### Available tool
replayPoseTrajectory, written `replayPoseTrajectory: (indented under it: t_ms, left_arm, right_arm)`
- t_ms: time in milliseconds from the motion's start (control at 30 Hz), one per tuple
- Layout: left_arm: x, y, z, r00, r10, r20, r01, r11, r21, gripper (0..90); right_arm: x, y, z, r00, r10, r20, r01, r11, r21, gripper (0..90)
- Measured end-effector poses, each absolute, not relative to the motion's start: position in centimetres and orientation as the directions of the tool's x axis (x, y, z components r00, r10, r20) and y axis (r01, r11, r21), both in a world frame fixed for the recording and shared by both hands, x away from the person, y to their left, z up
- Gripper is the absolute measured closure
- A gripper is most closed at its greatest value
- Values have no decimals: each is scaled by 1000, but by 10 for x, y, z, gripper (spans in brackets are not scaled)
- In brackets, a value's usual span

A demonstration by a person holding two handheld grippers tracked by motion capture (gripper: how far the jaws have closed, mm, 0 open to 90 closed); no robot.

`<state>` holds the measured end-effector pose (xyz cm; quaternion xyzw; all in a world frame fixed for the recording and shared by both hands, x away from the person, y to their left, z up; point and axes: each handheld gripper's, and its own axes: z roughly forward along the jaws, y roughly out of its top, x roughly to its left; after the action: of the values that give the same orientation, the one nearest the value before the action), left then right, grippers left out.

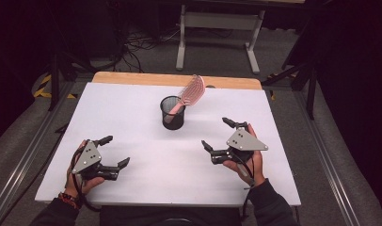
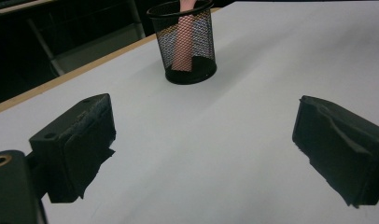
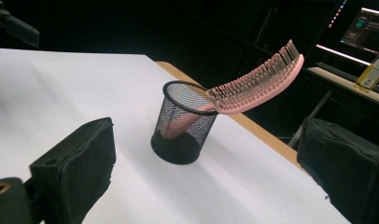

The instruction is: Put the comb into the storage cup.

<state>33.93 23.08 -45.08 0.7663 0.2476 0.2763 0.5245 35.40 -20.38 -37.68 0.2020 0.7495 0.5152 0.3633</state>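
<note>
A black mesh cup [image 1: 172, 112] [image 2: 185, 44] [image 3: 183, 123] stands upright on the white table top [image 1: 147, 141], a bit behind its middle. A pink hairbrush [image 1: 189, 94] [image 3: 255, 84] leans in the cup, handle down, with its bristled head sticking out over the rim to the right. My left gripper [image 1: 115, 151] [image 2: 201, 149] rests near the front left, open and empty. My right gripper [image 1: 217, 134] [image 3: 206, 168] is at the front right, also open with nothing between its jaws. Both point toward the cup from some way off.
The white board lies on a wooden table whose edge [image 1: 175, 80] shows at the back. Beyond it stand a white table frame [image 1: 217, 33], cables on the floor [image 1: 137, 47] and dark stands at both sides. A lit monitor [image 3: 367, 28] sits far off.
</note>
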Motion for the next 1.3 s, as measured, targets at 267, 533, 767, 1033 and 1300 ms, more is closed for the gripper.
replayPoseTrajectory:
  t_ms: [267,533,767,1033,1300]
  left_arm:
    - [337,230,-450,727,665,171,80,-329,941,72]
    - [337,230,-450,730,660,177,76,-336,939,71]
    - [338,229,-451,730,661,176,78,-336,938,71]
    - [337,228,-451,732,659,175,78,-335,939,70]
    - [338,228,-451,733,658,171,80,-333,939,68]
  right_arm:
    - [346,-210,-394,-626,704,-336,-82,370,926,55]
    - [342,-215,-413,-605,699,-382,-73,429,900,53]
    - [341,-222,-423,-612,699,-370,-40,439,897,51]
    - [334,-236,-430,-594,704,-389,-43,455,889,46]
    - [335,-253,-440,-578,729,-366,3,451,892,38]
